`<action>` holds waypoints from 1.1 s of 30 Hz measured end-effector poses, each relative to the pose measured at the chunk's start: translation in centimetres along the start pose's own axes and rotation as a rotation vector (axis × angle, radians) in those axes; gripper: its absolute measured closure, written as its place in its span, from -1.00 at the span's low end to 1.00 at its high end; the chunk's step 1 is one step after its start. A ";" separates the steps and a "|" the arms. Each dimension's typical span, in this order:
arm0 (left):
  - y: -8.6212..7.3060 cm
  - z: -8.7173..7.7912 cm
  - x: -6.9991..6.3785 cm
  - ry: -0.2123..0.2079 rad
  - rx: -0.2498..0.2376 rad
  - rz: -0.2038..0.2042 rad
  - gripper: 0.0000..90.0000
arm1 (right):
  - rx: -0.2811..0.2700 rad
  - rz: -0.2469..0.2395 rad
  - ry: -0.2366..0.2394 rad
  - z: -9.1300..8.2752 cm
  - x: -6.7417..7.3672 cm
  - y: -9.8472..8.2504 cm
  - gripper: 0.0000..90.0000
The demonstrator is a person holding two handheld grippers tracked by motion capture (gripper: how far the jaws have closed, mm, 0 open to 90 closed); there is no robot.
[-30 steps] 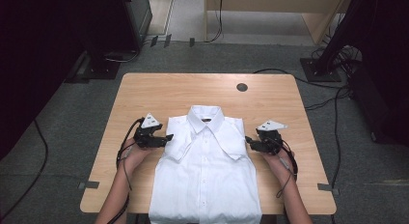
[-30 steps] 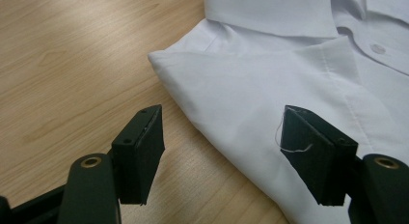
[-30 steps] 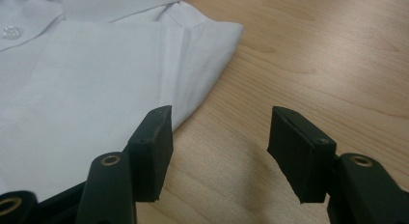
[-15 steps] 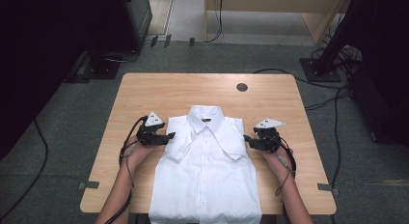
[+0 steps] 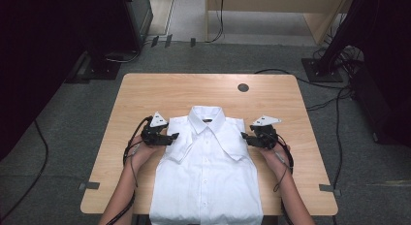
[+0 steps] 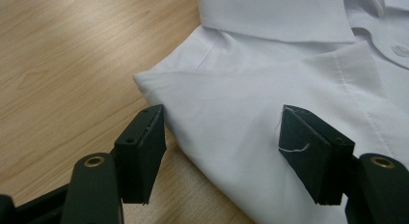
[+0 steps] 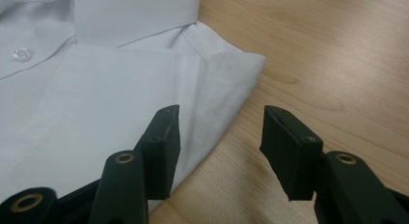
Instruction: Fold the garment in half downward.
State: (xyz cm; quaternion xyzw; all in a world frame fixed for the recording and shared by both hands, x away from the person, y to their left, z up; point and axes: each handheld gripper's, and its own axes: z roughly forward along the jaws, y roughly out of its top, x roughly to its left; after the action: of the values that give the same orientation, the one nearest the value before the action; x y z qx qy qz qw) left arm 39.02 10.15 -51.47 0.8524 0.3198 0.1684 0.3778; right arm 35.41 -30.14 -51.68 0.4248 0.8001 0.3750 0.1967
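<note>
Flanking the folded white cotton dress shirt (image 5: 206,176), long axis toward the person, left gripper (image 5: 170,137) and right gripper (image 5: 245,137) both gape open at its shoulders, right just narrowing, equally near.

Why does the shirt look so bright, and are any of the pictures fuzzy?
High view: the white shirt glares under overhead light, its folds washed out, with dark corners around the table. Left gripper view: shirt fairly sharp, wood behind it soft. Right gripper view: near jaws slightly blurred, shirt edge crisp.
</note>
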 end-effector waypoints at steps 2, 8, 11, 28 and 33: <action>0.0 0.1 0.0 0.002 0.001 -0.005 -0.26 | 0.004 0.001 -0.001 0.2 0.1 0.1 0.10; -0.1 0.7 -0.1 0.006 0.014 0.007 -0.26 | 0.017 0.009 0.000 1.0 0.1 0.1 0.08; -0.2 0.7 0.0 0.001 0.008 -0.003 -0.26 | 0.015 0.016 -0.004 1.2 0.0 0.3 0.08; -0.3 0.2 0.7 -0.003 0.034 0.011 -0.26 | 0.035 0.002 -0.036 1.1 -0.4 0.2 0.09; -0.3 0.1 0.9 -0.005 0.042 0.002 -0.27 | 0.024 0.030 -0.026 0.9 -0.9 -0.2 0.09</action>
State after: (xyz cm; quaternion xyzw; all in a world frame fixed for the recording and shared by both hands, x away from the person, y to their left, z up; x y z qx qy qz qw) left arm 39.63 10.83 -51.76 0.8609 0.3214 0.1601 0.3605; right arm 36.37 -30.61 -52.44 0.4441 0.7953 0.3628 0.1965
